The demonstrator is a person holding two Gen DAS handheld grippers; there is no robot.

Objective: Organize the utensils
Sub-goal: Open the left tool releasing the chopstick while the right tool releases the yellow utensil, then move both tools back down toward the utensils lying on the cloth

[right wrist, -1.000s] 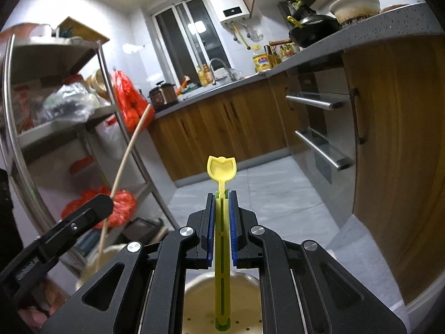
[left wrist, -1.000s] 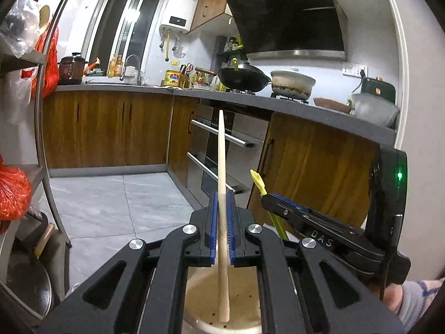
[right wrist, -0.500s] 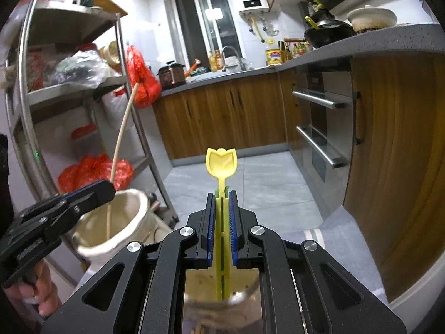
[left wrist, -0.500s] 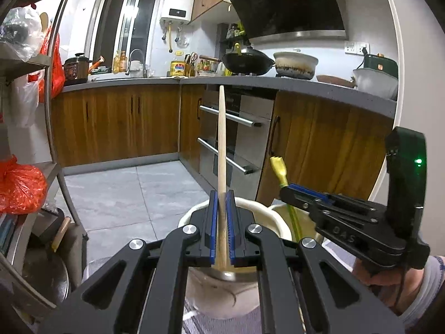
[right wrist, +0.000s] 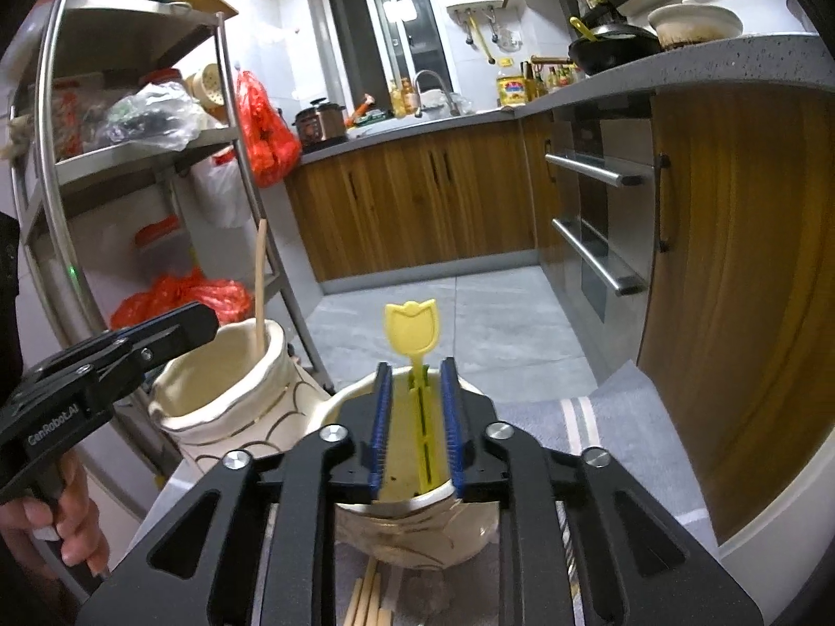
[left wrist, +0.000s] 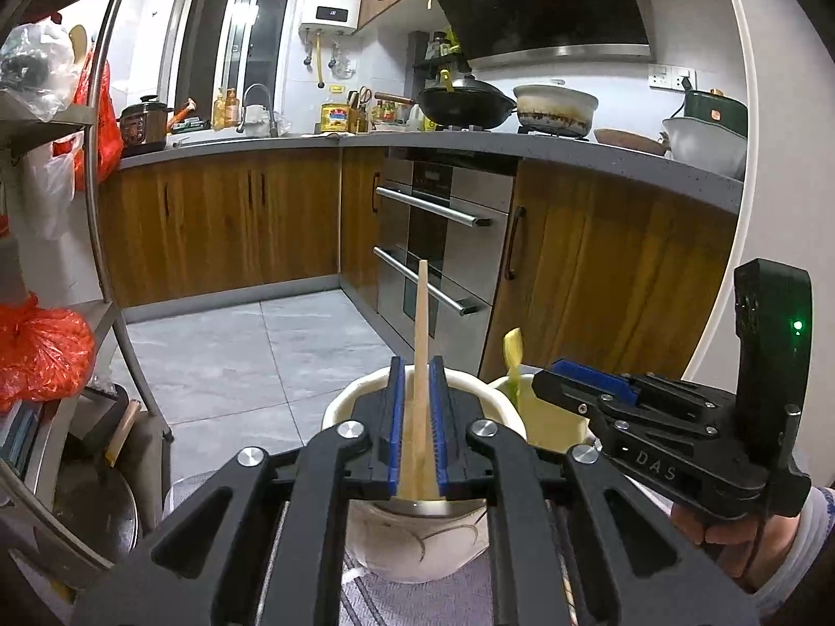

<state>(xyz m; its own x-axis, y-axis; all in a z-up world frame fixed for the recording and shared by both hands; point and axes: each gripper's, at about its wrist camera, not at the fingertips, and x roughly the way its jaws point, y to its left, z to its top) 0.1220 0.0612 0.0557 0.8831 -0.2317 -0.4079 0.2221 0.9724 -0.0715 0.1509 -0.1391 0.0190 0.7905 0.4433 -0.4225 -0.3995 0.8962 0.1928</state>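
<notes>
Left wrist view: my left gripper (left wrist: 417, 417) is opening, the chopstick (left wrist: 420, 360) loose between its blue pads, its foot in the cream holder (left wrist: 417, 548). My right gripper (right wrist: 417, 417) is opening too, freeing the yellow fork (right wrist: 415, 360) into the second holder (right wrist: 412, 532). If I pull back crooked, a pad could snag a handle and tip its holder. More chopsticks (right wrist: 368, 600) lie on the grey cloth (right wrist: 616, 417). I read "DAS" and "GenRobot.AI" on the gripper bodies.
</notes>
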